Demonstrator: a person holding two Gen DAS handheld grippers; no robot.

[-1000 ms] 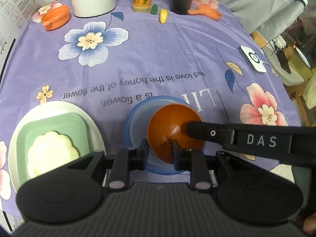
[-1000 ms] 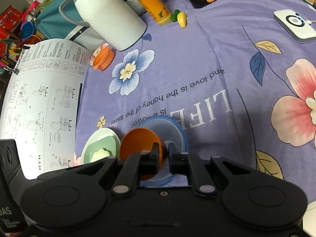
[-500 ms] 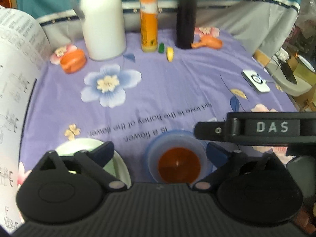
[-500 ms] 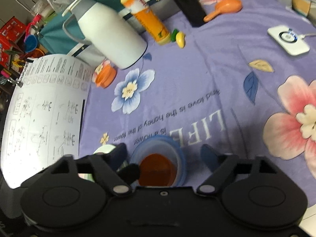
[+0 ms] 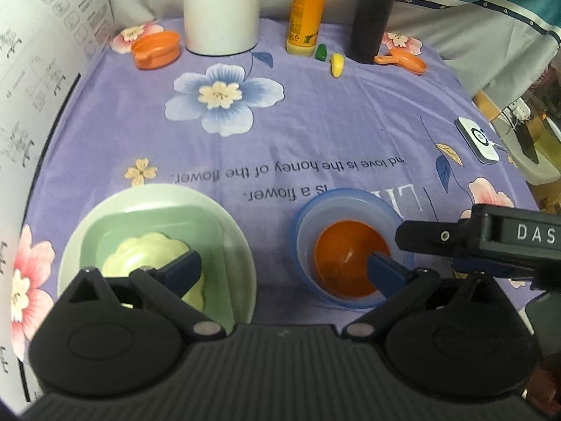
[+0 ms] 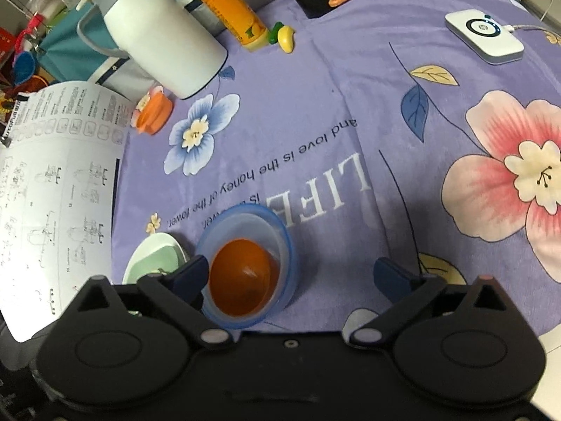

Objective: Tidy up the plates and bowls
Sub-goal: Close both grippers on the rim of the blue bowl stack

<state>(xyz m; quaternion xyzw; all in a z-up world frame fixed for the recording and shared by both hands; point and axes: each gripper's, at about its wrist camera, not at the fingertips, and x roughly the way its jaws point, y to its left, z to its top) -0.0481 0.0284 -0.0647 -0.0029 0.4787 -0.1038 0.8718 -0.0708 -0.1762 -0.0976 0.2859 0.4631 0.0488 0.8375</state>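
Observation:
An orange bowl (image 5: 347, 261) sits nested inside a blue bowl (image 5: 345, 207) on the purple flowered cloth; both also show in the right wrist view, the orange bowl (image 6: 242, 277) and the blue bowl (image 6: 277, 235). To the left stands a stack: a white round plate (image 5: 238, 245), a green square plate (image 5: 147, 224) and a pale scalloped dish (image 5: 147, 249). My left gripper (image 5: 284, 273) is open and empty above the gap between stack and bowls. My right gripper (image 6: 291, 277) is open and empty over the bowls.
At the back stand a white jug (image 5: 221, 3), an orange bottle (image 5: 306, 10), a dark cylinder (image 5: 371, 14), a small orange cup (image 5: 156, 49) and an orange scoop (image 5: 403, 61). A white device (image 5: 478, 138) lies right. A printed sheet (image 6: 52, 189) lies left.
Both grippers have let go of the orange bowl and opened wide. The orange bowl now rests inside the blue bowl. Both grippers have pulled back from it.

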